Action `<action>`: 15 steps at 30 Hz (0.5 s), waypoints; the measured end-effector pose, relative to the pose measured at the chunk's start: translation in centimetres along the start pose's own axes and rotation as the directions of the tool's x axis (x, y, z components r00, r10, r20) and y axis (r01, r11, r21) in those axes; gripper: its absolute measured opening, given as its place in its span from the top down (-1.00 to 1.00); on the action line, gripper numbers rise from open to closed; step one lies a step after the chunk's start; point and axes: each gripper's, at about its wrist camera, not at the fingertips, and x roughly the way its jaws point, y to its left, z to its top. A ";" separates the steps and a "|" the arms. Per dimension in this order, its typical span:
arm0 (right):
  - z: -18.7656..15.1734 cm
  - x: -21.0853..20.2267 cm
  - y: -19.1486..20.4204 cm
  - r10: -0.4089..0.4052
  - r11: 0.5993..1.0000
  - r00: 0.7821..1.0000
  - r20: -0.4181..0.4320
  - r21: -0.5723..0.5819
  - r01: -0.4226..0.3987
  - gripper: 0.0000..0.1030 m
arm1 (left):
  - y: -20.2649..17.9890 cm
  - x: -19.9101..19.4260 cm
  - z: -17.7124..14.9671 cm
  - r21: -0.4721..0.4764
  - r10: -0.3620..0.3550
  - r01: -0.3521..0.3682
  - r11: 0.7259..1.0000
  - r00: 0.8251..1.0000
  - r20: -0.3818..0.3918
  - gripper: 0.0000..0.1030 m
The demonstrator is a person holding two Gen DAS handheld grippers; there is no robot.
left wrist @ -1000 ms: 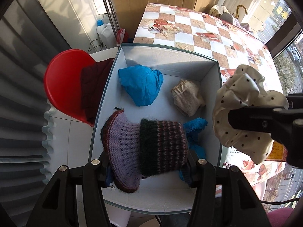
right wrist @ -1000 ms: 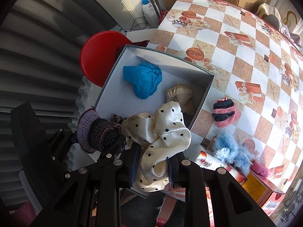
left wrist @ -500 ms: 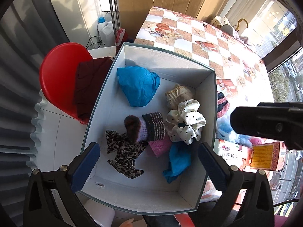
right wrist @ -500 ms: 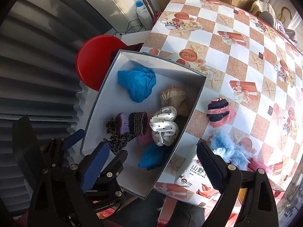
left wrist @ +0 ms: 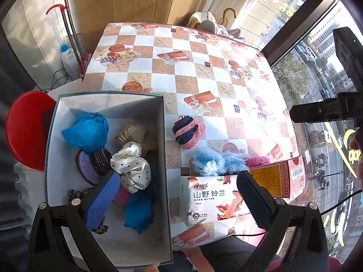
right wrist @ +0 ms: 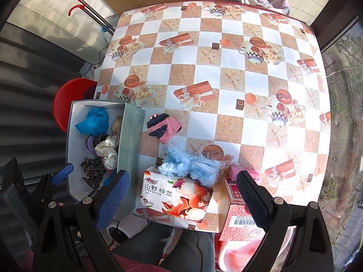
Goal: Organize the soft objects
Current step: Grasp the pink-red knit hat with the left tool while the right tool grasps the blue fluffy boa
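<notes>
The grey box (left wrist: pixel 166 181) stands at the table's (left wrist: pixel 226 72) near left corner and holds the sorted pieces: the blue cloth (left wrist: pixel 87 129), the purple knit hat (left wrist: pixel 93 165) and the dotted cream scrunchie (left wrist: pixel 133 167) touching it; the left claw (left wrist: pixel 179 201) hangs wide and empty over the box's right wall, its jaws just opened, nothing between them; right of the box, on the table, the pink striped sock (left wrist: pixel 188 131) lies apart from the fluffy blue piece (left wrist: pixel 215 162), which rests against the tissue pack (left wrist: pixel 208 200) at the near edge; the right claw (right wrist: pixel 181 196) is likewise spread and empty above that pack, jaws just opened too.

Risks, as I judge them: the fluffy piece leans on the pack and the red carton (right wrist: pixel 240 217), so a low grab may pinch the wrapper with it; both claws hover near one another and could collide going for the same item; the pile in the box sits high toward its right wall, so another drop may spill over.

The left view shows the box's floor and the teal cloth (left wrist: pixel 138 208) near its front; the right view hides that behind the wall but shows the leopard scrunchie (right wrist: pixel 93 172) whole.
</notes>
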 end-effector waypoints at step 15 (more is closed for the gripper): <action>2.7 12.3 -4.3 -0.168 0.961 0.923 -0.346 -0.267 0.075 -0.86 | -5.0 4.3 0.6 0.063 0.047 -0.039 0.997 0.991 -0.127 -1.00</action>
